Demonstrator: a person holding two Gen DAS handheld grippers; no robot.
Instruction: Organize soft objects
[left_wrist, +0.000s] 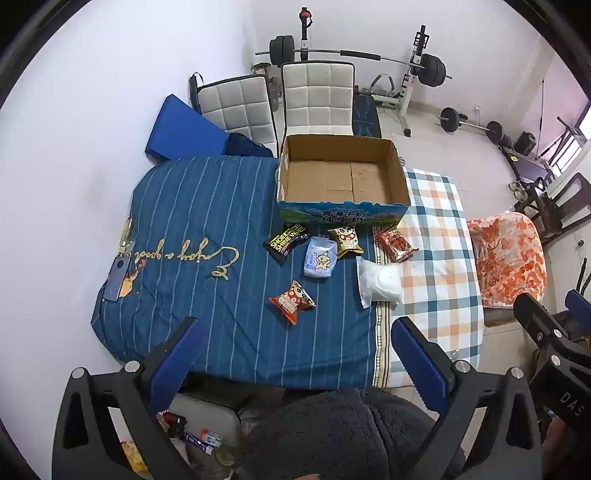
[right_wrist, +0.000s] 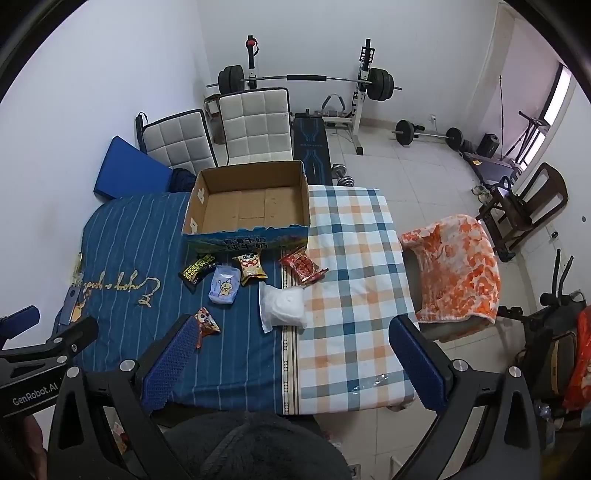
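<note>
An open, empty cardboard box (left_wrist: 340, 177) (right_wrist: 251, 206) stands at the far side of the covered table. In front of it lie several soft packs: a black shoe-wipes pack (left_wrist: 286, 242) (right_wrist: 196, 271), a pale blue tissue pack (left_wrist: 319, 258) (right_wrist: 223, 286), a yellow snack bag (left_wrist: 345, 240) (right_wrist: 251, 266), a red snack pack (left_wrist: 395, 243) (right_wrist: 303, 268), a white bag (left_wrist: 380, 281) (right_wrist: 284, 308) and an orange snack bag (left_wrist: 293, 301) (right_wrist: 207, 323). My left gripper (left_wrist: 295, 341) and my right gripper (right_wrist: 295, 343) are both open and empty, held above the table's near edge.
A blue striped cloth (left_wrist: 192, 221) and a checked cloth (left_wrist: 436, 236) cover the table. A phone (left_wrist: 117, 278) lies at its left edge. An orange blanket (right_wrist: 458, 269) covers a seat on the right. Two white chairs (left_wrist: 317, 99) and weights stand behind.
</note>
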